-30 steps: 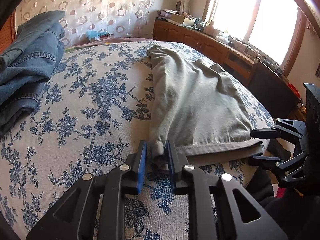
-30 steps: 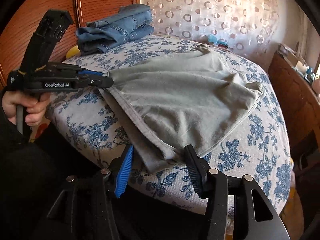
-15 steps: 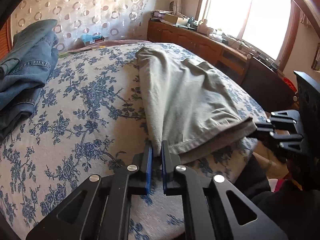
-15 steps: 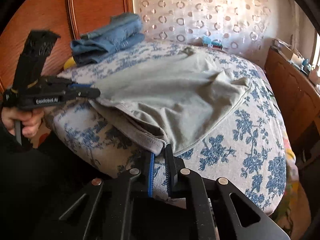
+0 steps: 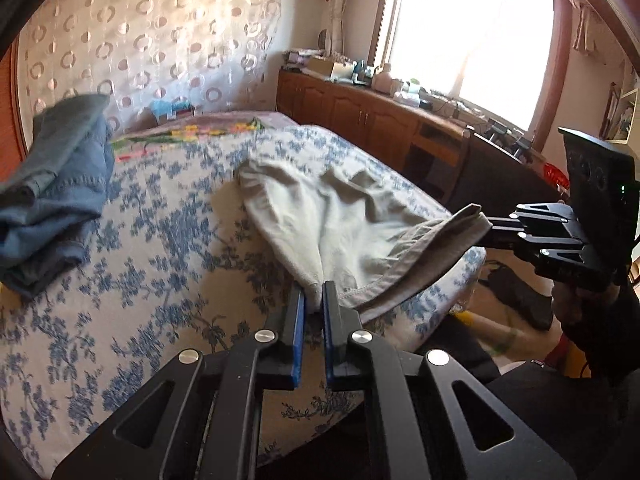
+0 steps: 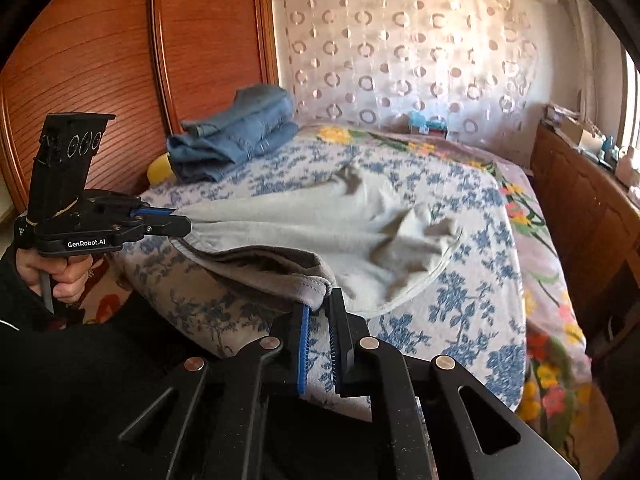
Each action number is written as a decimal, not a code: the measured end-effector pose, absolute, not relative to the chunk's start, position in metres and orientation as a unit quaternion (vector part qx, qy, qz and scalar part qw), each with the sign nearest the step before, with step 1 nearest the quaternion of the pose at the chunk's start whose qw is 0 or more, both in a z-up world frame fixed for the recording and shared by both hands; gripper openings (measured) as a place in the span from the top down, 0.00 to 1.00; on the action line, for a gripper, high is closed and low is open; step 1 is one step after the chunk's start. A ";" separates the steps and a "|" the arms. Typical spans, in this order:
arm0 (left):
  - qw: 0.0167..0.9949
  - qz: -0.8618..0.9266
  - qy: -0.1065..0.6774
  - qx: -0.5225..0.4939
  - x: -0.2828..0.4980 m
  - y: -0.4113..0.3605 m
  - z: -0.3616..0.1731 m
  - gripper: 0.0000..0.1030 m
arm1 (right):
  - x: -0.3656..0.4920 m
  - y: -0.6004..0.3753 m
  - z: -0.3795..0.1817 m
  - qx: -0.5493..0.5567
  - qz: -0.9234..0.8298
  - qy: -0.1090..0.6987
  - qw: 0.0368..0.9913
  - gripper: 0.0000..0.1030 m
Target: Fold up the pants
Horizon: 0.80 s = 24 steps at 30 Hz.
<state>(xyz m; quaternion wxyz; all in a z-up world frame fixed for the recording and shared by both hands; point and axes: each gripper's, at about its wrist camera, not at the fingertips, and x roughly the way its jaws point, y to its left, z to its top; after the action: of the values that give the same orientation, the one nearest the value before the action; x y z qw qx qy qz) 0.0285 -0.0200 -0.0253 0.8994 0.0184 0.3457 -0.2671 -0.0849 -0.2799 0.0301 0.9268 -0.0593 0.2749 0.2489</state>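
Light grey-green pants (image 5: pixel 344 220) (image 6: pixel 320 220) lie across the blue-flowered bed cover, their near hem lifted off the bed. My left gripper (image 5: pixel 313 294) is shut on one corner of that hem; in the right wrist view the same left gripper (image 6: pixel 182 224) pinches the cloth at the left. My right gripper (image 6: pixel 318 304) is shut on the other corner, and in the left wrist view this right gripper (image 5: pixel 486 228) holds it at the right. The hem hangs slack between the two grips. The far end of the pants still rests on the bed.
Folded blue jeans (image 5: pixel 56 188) (image 6: pixel 232 136) are stacked at the head of the bed (image 5: pixel 132 264) by a wooden headboard (image 6: pixel 120 72). A low wooden cabinet (image 5: pixel 360 112) with clutter runs under the bright window. A dotted curtain (image 6: pixel 400 60) hangs behind the bed.
Both grippers closed on the hem corners, the right one from wide open. Both then rose and pulled back, lifting the near edge of the pants off the bed.
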 end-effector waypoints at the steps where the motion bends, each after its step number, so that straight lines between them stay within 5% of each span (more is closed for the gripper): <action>1: 0.901 -0.266 0.342 0.020 0.030 -0.020 -0.022 0.91 | -0.086 -0.281 0.031 -0.059 0.249 0.271 0.928 0.92; 24: 0.900 -0.250 0.354 0.044 0.121 -0.050 -0.032 0.91 | -0.030 -0.274 0.017 -0.053 0.185 0.275 0.942 0.91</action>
<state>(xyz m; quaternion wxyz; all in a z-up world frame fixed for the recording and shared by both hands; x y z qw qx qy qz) 0.1214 -0.0503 -0.0322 0.9001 0.0441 0.3541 -0.2501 -0.0297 -0.2745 0.0168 0.9419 -0.0532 0.2751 0.1852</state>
